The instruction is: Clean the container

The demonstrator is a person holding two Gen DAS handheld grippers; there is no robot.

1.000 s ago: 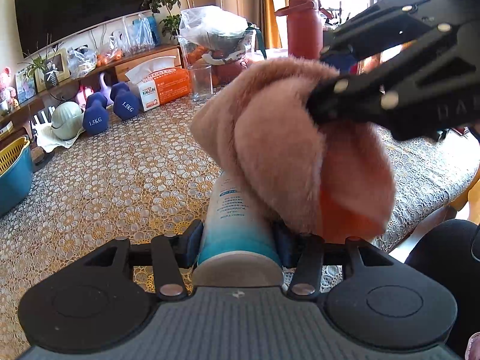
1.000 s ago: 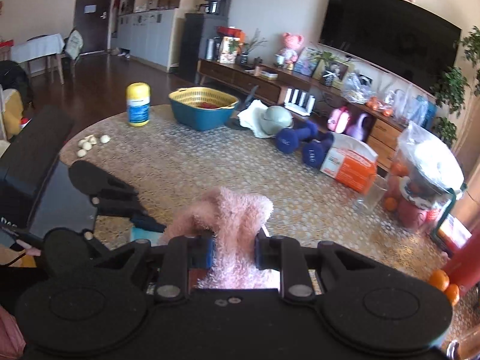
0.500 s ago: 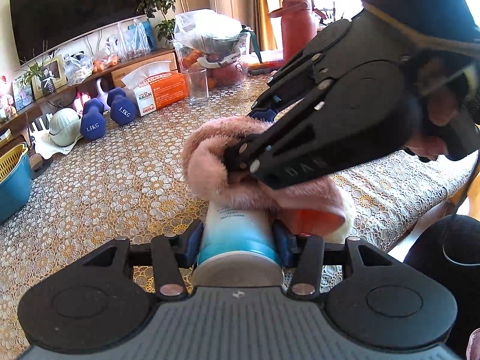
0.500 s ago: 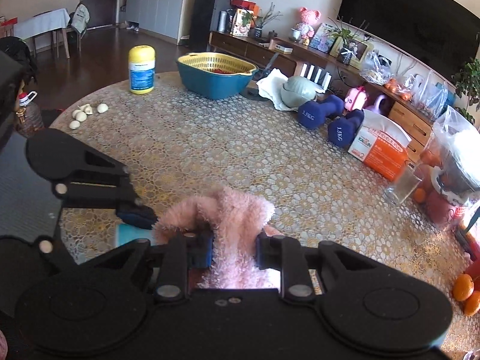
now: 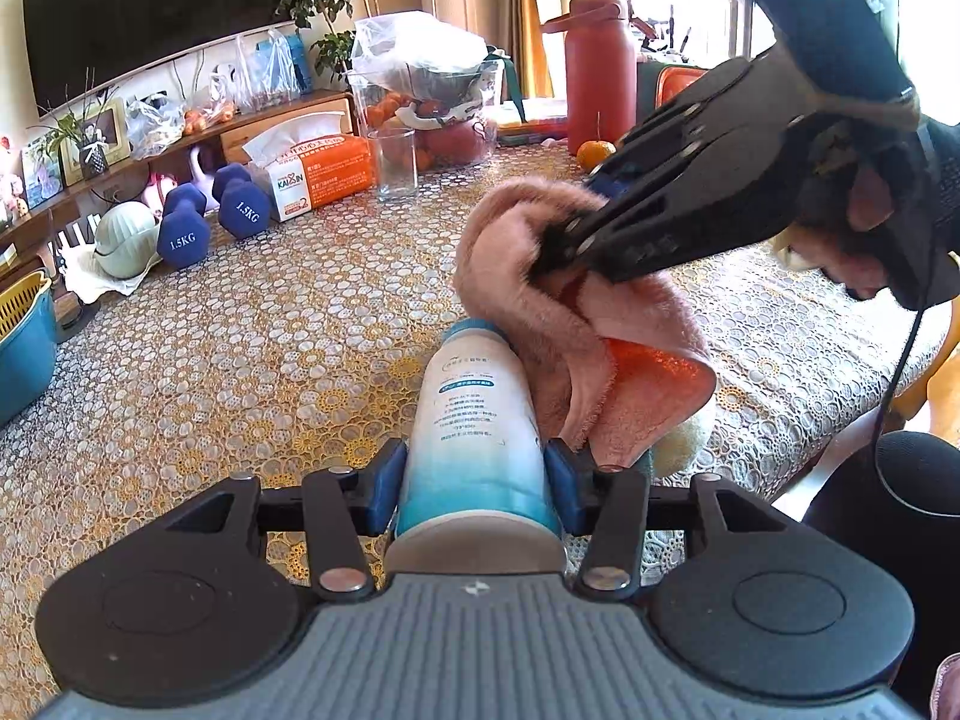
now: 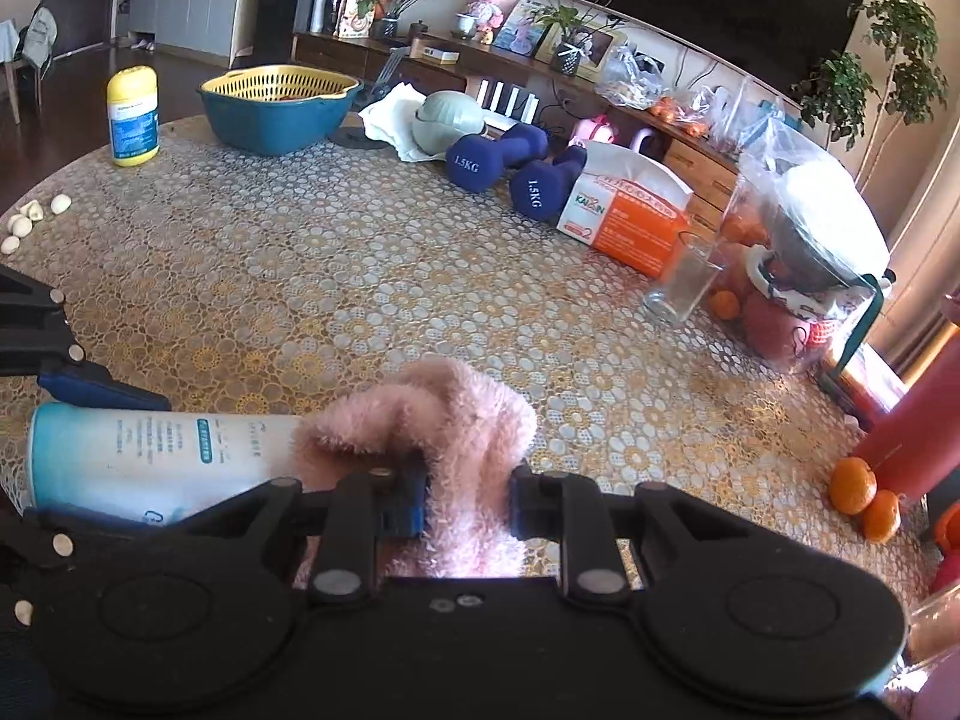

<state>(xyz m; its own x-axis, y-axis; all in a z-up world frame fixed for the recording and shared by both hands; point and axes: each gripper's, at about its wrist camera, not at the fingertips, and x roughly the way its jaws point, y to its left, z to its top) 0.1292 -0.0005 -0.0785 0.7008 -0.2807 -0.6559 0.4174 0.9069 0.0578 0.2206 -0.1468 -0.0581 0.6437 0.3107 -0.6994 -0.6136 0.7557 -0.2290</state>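
A white and teal container (image 5: 477,420) (image 6: 156,459) lies level above the table, gripped near its base by my left gripper (image 5: 474,483), which is shut on it. A fluffy pink cloth (image 5: 552,300) (image 6: 444,420) presses against the container's far end and right side. My right gripper (image 6: 468,501) (image 5: 555,255) is shut on that cloth and comes in from the upper right in the left wrist view. A hand holds the right gripper's handle. In the right wrist view one blue left fingertip (image 6: 102,387) shows behind the container.
On the lace-covered table (image 6: 336,276) stand two blue dumbbells (image 6: 510,165), an orange tissue box (image 6: 630,222), a clear glass (image 6: 684,279), a bag of fruit (image 6: 804,258), a red bottle (image 5: 600,78), a teal basket (image 6: 279,108), a yellow-capped jar (image 6: 132,117) and oranges (image 6: 864,495).
The right gripper has carried the cloth from over the container's top toward its far end and right side, uncovering most of the container's body. The left gripper keeps the container where it was.
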